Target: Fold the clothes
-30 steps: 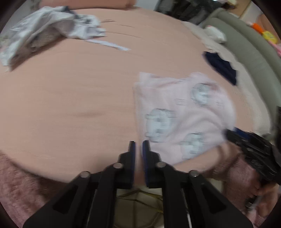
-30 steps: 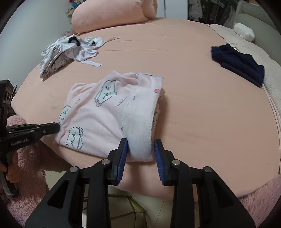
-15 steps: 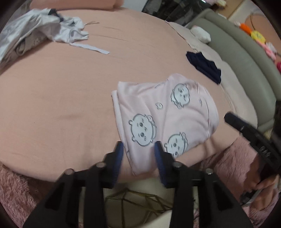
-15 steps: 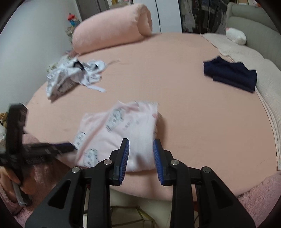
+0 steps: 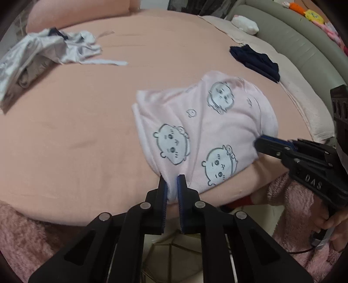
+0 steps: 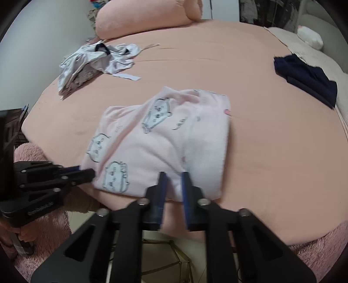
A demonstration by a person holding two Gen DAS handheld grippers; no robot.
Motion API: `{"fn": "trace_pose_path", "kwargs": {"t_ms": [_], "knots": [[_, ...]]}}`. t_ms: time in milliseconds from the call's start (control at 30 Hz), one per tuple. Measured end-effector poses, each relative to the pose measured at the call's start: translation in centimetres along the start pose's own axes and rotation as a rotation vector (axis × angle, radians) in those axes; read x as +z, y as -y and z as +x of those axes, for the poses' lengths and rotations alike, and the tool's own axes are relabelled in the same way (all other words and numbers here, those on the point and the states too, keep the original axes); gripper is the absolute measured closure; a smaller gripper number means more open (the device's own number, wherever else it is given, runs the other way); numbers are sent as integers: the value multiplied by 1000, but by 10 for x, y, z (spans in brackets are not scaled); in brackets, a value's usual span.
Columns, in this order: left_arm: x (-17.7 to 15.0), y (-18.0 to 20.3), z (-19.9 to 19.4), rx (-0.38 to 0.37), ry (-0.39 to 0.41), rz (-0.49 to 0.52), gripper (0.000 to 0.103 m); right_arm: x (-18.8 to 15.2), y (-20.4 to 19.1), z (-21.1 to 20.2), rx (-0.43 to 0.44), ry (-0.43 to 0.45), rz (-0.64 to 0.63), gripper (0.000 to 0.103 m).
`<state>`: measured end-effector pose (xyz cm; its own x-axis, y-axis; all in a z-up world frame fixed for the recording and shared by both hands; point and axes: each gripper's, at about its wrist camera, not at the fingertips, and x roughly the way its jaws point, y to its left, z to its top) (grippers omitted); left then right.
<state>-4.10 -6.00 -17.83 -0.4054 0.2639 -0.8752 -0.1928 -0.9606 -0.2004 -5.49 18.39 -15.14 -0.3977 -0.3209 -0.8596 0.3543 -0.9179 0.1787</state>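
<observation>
A folded pink garment (image 5: 195,130) printed with cartoon faces lies near the front edge of the round pink bed (image 5: 76,130). My left gripper (image 5: 171,185) has its jaws closing on the garment's near left corner, with cloth pinched between the pads. Seen from the other side, the left gripper (image 6: 87,172) touches the same corner of the pink garment (image 6: 163,135). The right gripper (image 6: 174,180) is blurred, its jaws closing onto the near right edge. In the left wrist view the right gripper (image 5: 260,141) looks shut on that edge.
A crumpled white and grey garment (image 5: 50,50) lies at the bed's far left. A folded navy garment (image 5: 254,61) sits at the right edge. A pink bolster (image 6: 148,17) lies at the back, a grey sofa (image 5: 293,37) beyond the bed.
The left gripper opened, moved onto the garment's near corner and closed on it. The right gripper drew back, then came in again and narrowed onto the garment's near right edge.
</observation>
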Motion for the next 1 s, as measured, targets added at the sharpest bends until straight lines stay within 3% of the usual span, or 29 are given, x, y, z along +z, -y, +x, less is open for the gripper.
{"fn": "trace_pose_path", "kwargs": {"t_ms": [167, 267, 333, 367, 433, 467, 500, 600, 633, 667, 800, 867, 933, 967, 1000], "knots": [[6, -27, 3, 65, -26, -74, 103, -2, 11, 6, 52, -25, 39, 103], [11, -49, -2, -54, 2, -202, 102, -2, 11, 2, 69, -26, 42, 100], [20, -54, -10, -84, 47, -215, 101, -1, 10, -10, 111, -7, 53, 99], [26, -53, -12, -87, 62, -198, 96, 1, 9, -18, 127, 16, 53, 99], [39, -47, -9, -114, 70, -161, 72, 9, 7, -30, 128, 61, 37, 97], [45, -44, -6, -131, 71, -142, 52, 14, 5, -31, 113, 65, 21, 94], [51, -38, -1, -134, 72, -120, 50, 19, 4, -30, 98, 63, 8, 93], [65, -24, 20, -53, 61, -30, 54, 29, 6, -17, 48, 25, -23, 92], [68, -22, 26, -52, 55, -15, 61, 30, 8, -13, 41, 19, -23, 92], [71, -21, 28, -60, 49, -8, 77, 31, 10, -10, 37, 14, -17, 92], [82, -32, 28, -46, 78, -40, 77, 41, 8, -23, -13, 30, -12, 91], [88, -37, 32, -61, 75, -58, 73, 49, 9, -31, -12, 57, -12, 77], [94, -31, 40, -36, 72, -28, 70, 60, 15, -30, 9, 64, 5, 72], [97, -29, 45, -24, 70, -14, 78, 66, 19, -25, 13, 55, 9, 72], [97, -27, 46, -10, 74, -7, 95, 70, 22, -16, 5, 35, 3, 72]]}}
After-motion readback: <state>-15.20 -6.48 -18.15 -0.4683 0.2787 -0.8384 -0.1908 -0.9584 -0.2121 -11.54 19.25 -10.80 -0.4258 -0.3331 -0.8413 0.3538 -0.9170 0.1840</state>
